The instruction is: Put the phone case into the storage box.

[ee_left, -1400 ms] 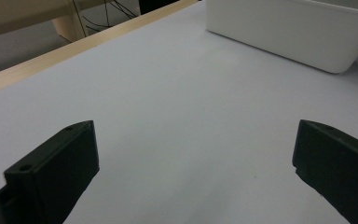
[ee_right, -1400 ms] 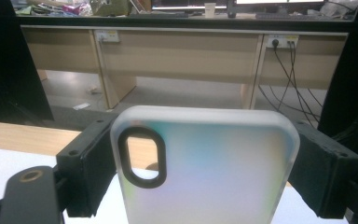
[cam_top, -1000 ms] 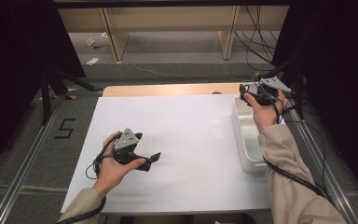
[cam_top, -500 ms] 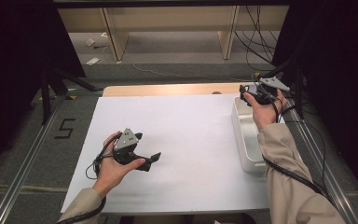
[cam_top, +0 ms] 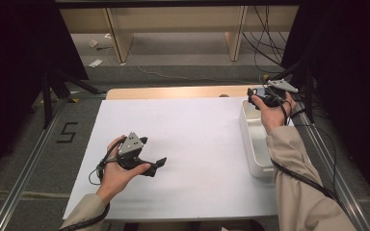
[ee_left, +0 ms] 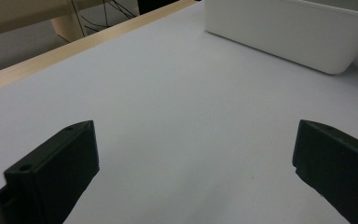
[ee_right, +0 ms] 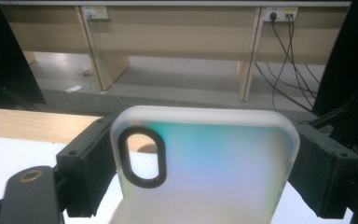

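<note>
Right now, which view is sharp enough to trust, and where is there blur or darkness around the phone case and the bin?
Right gripper view: the translucent phone case sits very close, soft-edged with a washed-out teal sheen; the background is sharper. Left gripper view: evenly lit, the white bin crisp, the near jaws slightly soft. High view: both sides fall into black, and the right tool looks small and dim.

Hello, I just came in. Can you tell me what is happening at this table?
A person sits at a table covered with a white sheet and holds a gripper in each hand. The right gripper is shut on a translucent phone case, gripping it by its two long edges, and holds it above the far end of a white bin at the right side of the table. The left gripper rests low over the sheet with its jaws open and nothing between them.
</note>
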A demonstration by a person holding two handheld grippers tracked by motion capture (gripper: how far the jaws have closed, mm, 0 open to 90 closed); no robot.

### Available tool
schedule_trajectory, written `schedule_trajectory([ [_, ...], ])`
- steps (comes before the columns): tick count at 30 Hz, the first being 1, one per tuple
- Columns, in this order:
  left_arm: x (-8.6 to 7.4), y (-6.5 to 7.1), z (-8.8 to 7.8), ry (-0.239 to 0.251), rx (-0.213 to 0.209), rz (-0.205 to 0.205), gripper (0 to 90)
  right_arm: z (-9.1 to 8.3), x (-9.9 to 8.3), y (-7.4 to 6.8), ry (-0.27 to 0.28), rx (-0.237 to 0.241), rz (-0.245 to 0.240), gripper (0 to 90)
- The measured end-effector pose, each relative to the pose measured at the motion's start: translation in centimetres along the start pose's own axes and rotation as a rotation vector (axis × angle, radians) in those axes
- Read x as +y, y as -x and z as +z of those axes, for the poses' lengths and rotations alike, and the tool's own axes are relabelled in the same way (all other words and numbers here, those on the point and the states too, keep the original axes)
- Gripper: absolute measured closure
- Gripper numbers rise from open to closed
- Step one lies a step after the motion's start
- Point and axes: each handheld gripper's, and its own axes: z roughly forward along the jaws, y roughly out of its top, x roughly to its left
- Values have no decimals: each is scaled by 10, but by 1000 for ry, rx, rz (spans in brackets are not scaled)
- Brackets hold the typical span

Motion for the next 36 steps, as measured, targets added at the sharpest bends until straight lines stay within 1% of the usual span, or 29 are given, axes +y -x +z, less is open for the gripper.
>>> schedule_trajectory([
  [4,0,0,0,0,-1,0,0,3,-1,-1,-23,-4,-9,178],
  [12,0,0,1,-1,-1,-2,0,6,-5,-2,-31,-6,-11,178],
  [21,0,0,1,0,1,-2,0,11,-10,-3,-57,-14,-15,178],
  [27,0,0,1,0,1,-2,0,14,-11,-2,-65,-19,-18,178],
  [29,0,0,2,-1,-1,0,0,15,-13,-2,-69,-18,-12,178],
  [36,0,0,1,1,0,-2,0,18,-12,-2,-65,-23,-10,177],
])
